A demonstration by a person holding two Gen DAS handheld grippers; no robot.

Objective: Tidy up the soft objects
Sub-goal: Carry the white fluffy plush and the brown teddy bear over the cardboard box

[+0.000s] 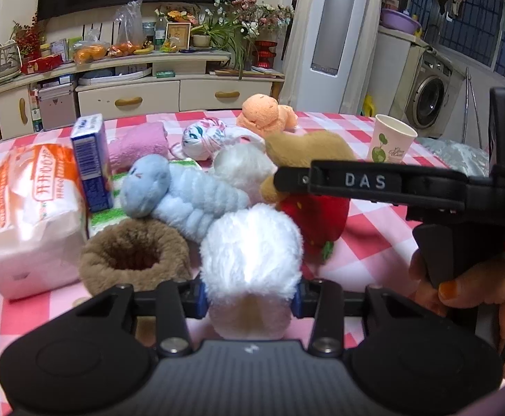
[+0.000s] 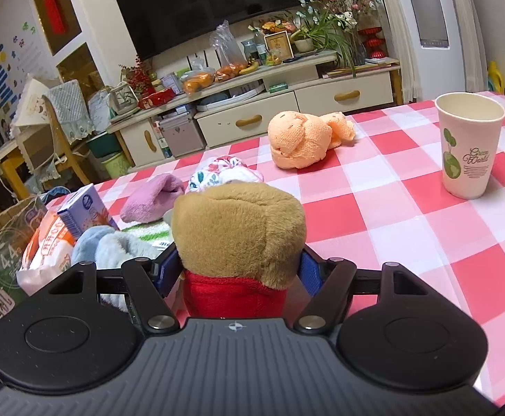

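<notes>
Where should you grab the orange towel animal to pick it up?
Take the orange towel animal across its fat rolled body, coming down from above. It lies on its side alone on the checked tablecloth, with clear room around it, and it is soft enough to squeeze.

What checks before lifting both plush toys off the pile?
1. Left gripper pads on white plush: ok.
2. Right gripper pads on brown bear: ok.
3. White plush free of blue plush: cannot tell, they touch.
4. Bear free of pile: cannot tell, base hidden.
5. Paper cup clear of both grippers: ok, upright, apart.
6. Bare tablecloth to set down: ok.
</notes>
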